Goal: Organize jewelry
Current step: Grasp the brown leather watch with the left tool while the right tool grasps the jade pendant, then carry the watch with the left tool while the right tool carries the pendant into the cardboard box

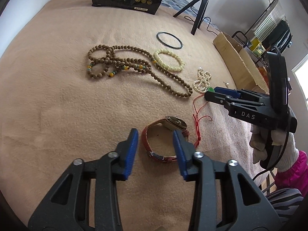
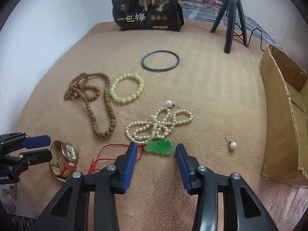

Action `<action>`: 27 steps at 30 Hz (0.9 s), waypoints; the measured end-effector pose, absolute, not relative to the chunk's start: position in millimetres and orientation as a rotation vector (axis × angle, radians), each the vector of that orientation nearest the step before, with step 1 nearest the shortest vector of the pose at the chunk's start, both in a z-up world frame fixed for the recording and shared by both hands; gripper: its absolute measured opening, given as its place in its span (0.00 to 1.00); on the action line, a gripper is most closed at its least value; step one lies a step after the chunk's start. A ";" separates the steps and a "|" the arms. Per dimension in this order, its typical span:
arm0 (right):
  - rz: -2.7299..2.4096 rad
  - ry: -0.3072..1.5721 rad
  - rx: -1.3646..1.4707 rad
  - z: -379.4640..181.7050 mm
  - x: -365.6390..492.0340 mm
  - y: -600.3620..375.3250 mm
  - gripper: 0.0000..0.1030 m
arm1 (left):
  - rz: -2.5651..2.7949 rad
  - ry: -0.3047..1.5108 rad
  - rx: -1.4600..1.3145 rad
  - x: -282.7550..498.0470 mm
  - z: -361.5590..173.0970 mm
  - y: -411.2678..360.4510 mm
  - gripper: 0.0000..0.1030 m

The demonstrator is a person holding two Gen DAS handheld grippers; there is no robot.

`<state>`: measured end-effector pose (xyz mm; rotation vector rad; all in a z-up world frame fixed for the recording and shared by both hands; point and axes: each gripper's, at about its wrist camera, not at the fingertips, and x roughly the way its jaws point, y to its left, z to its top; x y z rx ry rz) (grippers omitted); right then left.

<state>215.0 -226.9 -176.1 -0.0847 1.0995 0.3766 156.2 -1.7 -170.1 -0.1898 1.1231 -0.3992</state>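
A watch (image 1: pixel 174 124) with a red strap lies on the tan blanket (image 1: pixel 57 100). My left gripper (image 1: pixel 155 134) is open around it: the strap's loop sits between the blue pads, and the right pad overlaps the strap beside the case. From the right wrist view, that left gripper (image 2: pixel 50 148) has its tips at the edge of the watch (image 2: pixel 66 154). A green pendant (image 2: pixel 158 147) on a red cord (image 2: pixel 107 148) lies between the pads of my right gripper (image 2: pixel 156 147). The gripper is open, with a slim gap on the pendant's left side. The right gripper (image 1: pixel 209 93) is held by a white-gloved hand (image 1: pixel 279 146).
Also on the blanket are a long brown bead strand (image 1: pixel 123 61), a pale bead bracelet (image 2: pixel 127 87), a dark bangle (image 2: pixel 160 60), a pearl necklace (image 2: pixel 159 123) and two pearl studs (image 2: pixel 233 145). A cardboard box (image 2: pixel 284 115) lies at the right, with a black bag (image 2: pixel 148 9) and a tripod (image 2: pixel 231 17) behind.
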 end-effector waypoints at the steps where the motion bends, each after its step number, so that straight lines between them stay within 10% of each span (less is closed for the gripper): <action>1: 0.376 1.100 -0.091 -176.7 215.3 -226.5 0.42 | -0.402 1.126 -0.189 156.5 -170.7 -2.3 0.32; 27: 0.386 1.079 -0.106 -169.4 202.2 -229.2 0.31 | -0.354 1.137 -0.171 160.5 -181.1 1.7 0.07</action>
